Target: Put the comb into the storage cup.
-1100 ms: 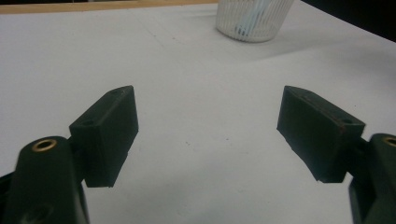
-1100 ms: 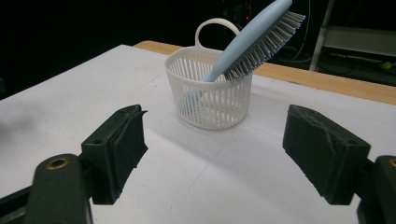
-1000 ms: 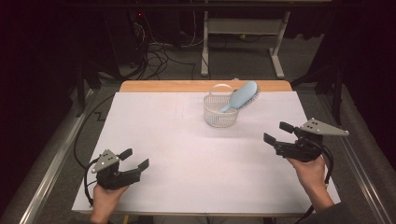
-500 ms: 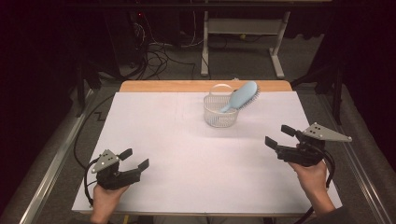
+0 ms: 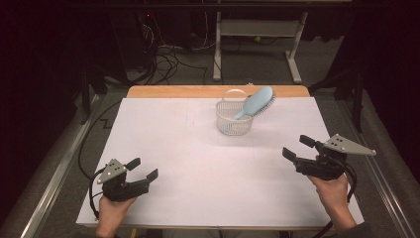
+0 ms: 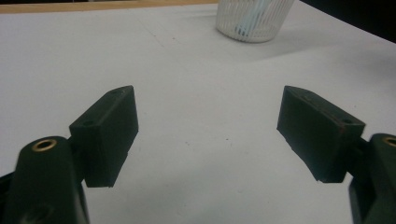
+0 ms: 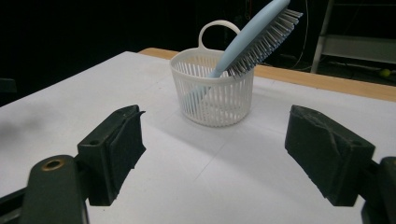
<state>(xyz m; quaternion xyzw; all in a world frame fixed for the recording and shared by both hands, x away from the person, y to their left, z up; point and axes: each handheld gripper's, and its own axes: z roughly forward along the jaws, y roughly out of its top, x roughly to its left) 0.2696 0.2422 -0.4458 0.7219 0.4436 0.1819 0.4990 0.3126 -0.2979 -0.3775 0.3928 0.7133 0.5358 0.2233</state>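
Observation:
A small white slatted basket (image 5: pixel 234 119) (image 7: pixel 215 95) (image 6: pixel 254 18) stands at the back middle of the white table (image 5: pixel 198 148). A light blue hairbrush (image 5: pixel 255 103) (image 7: pixel 254 35) leans in it, handle down, bristled head sticking out to the right. My left gripper (image 5: pixel 143 168) (image 6: pixel 205 133) rests open near the front left corner, jaws wide apart with nothing between them. My right gripper (image 5: pixel 297 148) (image 7: pixel 217 154) is held open at the right side, pointing at the basket, jaws empty.
A wooden strip (image 5: pixel 218 91) runs along the table's far edge. Beyond it are cables (image 5: pixel 163 59) on the floor and a metal stand's legs (image 5: pixel 257 44). Metal rails (image 5: pixel 54 173) flank the table on both sides.
My right gripper has drifted a little back toward the person and slightly lower on the right side. The left gripper, basket and brush have stayed put.

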